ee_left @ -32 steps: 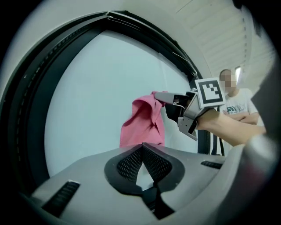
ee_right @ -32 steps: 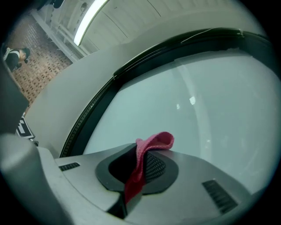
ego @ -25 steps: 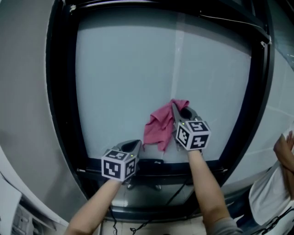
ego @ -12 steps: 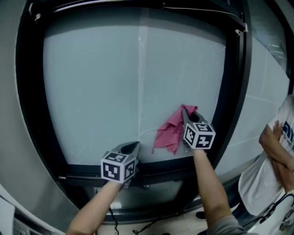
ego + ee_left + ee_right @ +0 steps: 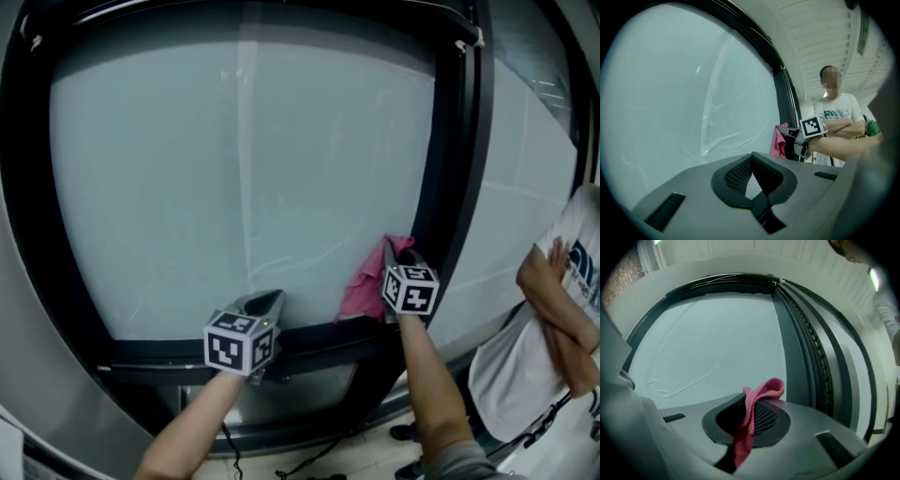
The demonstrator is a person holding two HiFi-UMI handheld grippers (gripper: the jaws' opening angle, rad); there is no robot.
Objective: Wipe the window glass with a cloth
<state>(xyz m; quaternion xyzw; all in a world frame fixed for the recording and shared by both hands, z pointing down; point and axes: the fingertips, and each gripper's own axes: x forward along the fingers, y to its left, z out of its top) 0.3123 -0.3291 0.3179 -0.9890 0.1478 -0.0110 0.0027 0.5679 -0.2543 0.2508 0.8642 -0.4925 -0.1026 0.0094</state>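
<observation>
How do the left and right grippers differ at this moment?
The right gripper is shut on the pink cloth; the left gripper is shut on nothing. The right gripper is up at the lower right corner of the glass; the left gripper sits lower, by the bottom frame, apart from the cloth. Both point toward the window.

My pink cloth hangs crumpled, pinched in my right tool. It lies against the lower right corner of the window glass, just beside the black upright frame. The glass is pale and frosted-looking, with faint streaks across it.
</observation>
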